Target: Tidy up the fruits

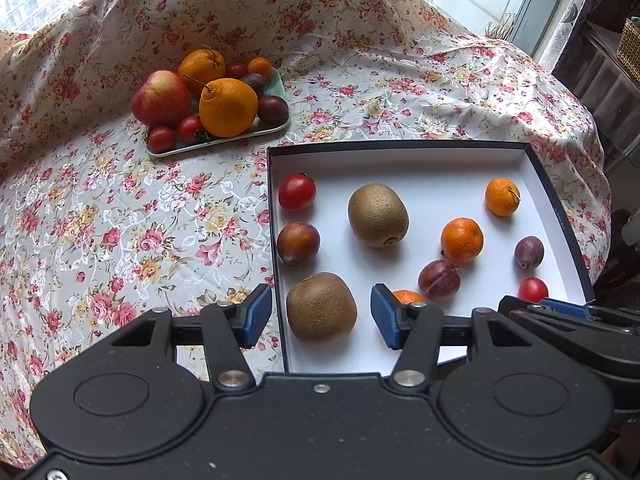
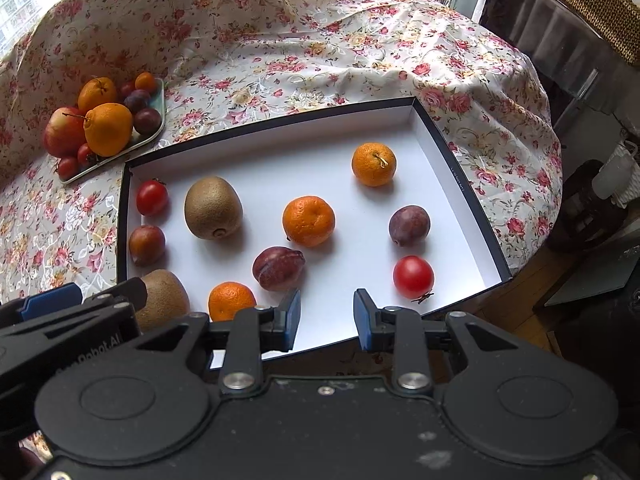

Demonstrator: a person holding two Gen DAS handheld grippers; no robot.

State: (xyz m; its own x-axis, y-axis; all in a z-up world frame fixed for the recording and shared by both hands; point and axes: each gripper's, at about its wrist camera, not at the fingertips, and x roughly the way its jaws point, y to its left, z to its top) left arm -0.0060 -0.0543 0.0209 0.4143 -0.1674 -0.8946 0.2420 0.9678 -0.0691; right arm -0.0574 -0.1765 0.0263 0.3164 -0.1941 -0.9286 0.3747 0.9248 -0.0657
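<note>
Left tongs [image 1: 316, 318]: I see them standing apart with nothing pressed between the pads; the near kiwi lies in the gap below, and I cannot tell whether a pad touches it.
Right tongs [image 2: 326, 318]: I hold them narrower, empty, over the near edge of the box.
Near kiwi [image 1: 321, 306]: in the near left corner of the box, long axis running about across the box from left to right.
Far kiwi [image 2: 213, 207]: further in along the left side, long axis running front to back, its stalk end turned toward me.
Box [image 2: 460, 184]: shallow, dark rim, white floor, sitting on the worktop under a flowered cloth [image 2: 260, 40].
Left wall of box: a tomato [image 2: 151, 197] at the far corner, a plum [image 2: 147, 245] just nearer, both apart from the far kiwi.
Middle of box: a mandarin [image 2: 308, 221], with a reddish plum [image 2: 278, 267] just in front and a smaller mandarin [image 2: 231, 301] at the near edge.
Right side of box: a stalked mandarin [image 2: 373, 164] farthest back, a purple plum [image 2: 409, 225] and a red tomato [image 2: 413, 277] nearer, well apart.
Tray [image 1: 276, 128]: off the box's far left corner, heaped with oranges, an apple, plums and tomatoes.
</note>
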